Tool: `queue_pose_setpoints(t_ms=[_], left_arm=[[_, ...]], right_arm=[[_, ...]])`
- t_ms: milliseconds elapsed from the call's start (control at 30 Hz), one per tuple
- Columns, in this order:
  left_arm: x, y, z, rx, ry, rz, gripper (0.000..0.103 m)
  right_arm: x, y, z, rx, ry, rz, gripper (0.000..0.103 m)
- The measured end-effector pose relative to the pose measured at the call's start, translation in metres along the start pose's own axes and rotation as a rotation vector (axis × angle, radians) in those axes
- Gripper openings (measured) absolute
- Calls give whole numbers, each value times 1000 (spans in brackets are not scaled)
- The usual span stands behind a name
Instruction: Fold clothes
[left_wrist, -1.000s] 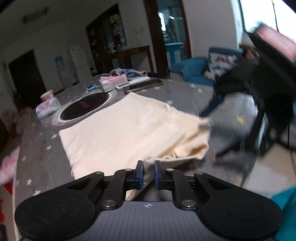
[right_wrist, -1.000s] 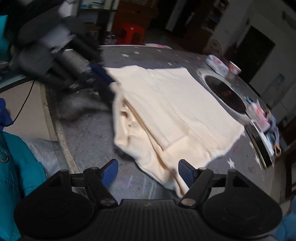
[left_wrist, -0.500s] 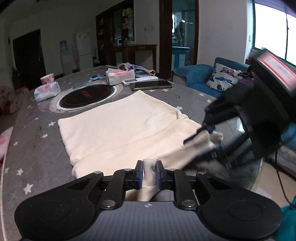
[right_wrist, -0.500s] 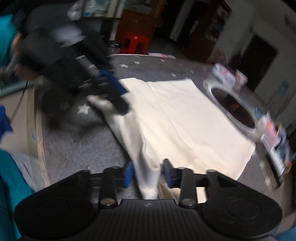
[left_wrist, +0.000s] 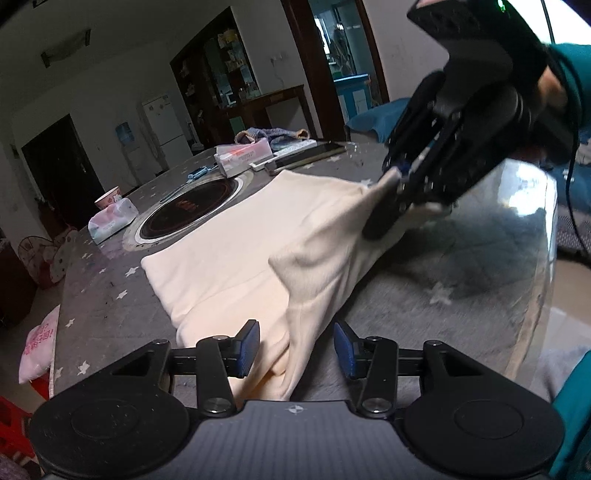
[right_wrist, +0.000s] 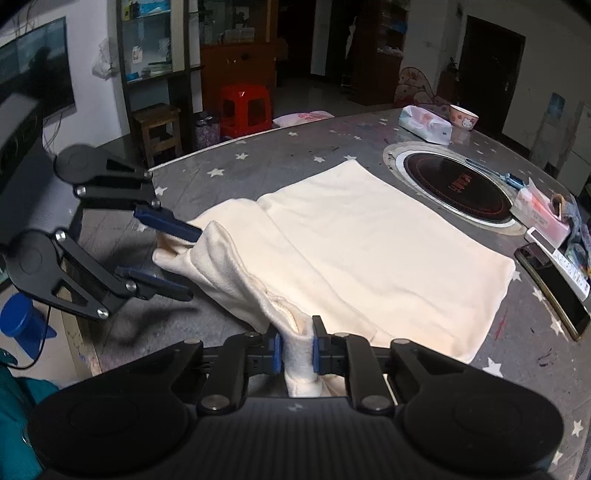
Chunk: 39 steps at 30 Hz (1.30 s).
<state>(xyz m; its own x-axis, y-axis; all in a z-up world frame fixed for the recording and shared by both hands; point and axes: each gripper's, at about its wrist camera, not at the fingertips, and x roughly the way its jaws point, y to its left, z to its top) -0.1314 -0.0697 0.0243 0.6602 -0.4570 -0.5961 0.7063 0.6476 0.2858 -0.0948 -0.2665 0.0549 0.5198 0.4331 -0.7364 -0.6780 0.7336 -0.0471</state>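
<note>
A cream garment (right_wrist: 369, 236) lies spread on the grey star-patterned counter (right_wrist: 295, 155), most of it flat just beside the round black cooktop (right_wrist: 458, 184) set into the counter — its long edge runs close along the cooktop's rim. On the side of the garment away from the cooktop, a narrower part, seemingly a sleeve, is lifted off the counter in a loose, creased ridge.

The right gripper (right_wrist: 294, 350) has its jaws clenched on one end of that raised part, the cloth bunched upright between the blue pads. In the left wrist view the same gripper (left_wrist: 397, 184) shows at the garment's far corner, held by a hand (left_wrist: 550, 85) in a teal sleeve, with the cloth drawn up to it.

The left gripper (left_wrist: 295, 341) has its jaws released and well spread; the cloth ridge passes between the pads with a gap on both sides. From the right wrist view the left gripper (right_wrist: 173, 258) sits at the other end of the raised part, one finger (right_wrist: 166, 223) resting against the fabric, the other apart from it over the counter.

Beyond the cooktop from the garment stand a tissue pack (right_wrist: 424, 125) and a small printed cup (right_wrist: 463, 116). A phone (right_wrist: 550, 291) lies near the garment's short edge, and another tissue box (right_wrist: 541, 212) sits just beside the cooktop.
</note>
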Motion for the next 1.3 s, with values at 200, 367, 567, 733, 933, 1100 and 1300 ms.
queue_pose_setpoints(t_ms=[200,367,567,733,933,1100,1300], left_arm=[[-19,2,-3,-8,-6,-20,17],[-36,3,-5,-16,-12,-37,11],[-56,5,-8,-25,-19,-58,11],[-95,-8,-8,-18,-33,-70,11],[-82,11,9,-47,-38,-51,11],[-40,51,34,-97,-26,-44,11],[29,95,60,-122,51,-37,11]], right_arm=[[-3,3,-3,-5,-24,-14,10],[-13,11,-6,-25,-63,-8,8],[-47,32,-12,-61,-81,47,8],[-80,55,-17,-60,-78,94,8],[-83,46,2,-37,-74,92,7],[-61,7,29,32,-67,81,7],[-11,-45,62,73,-12,49,7]])
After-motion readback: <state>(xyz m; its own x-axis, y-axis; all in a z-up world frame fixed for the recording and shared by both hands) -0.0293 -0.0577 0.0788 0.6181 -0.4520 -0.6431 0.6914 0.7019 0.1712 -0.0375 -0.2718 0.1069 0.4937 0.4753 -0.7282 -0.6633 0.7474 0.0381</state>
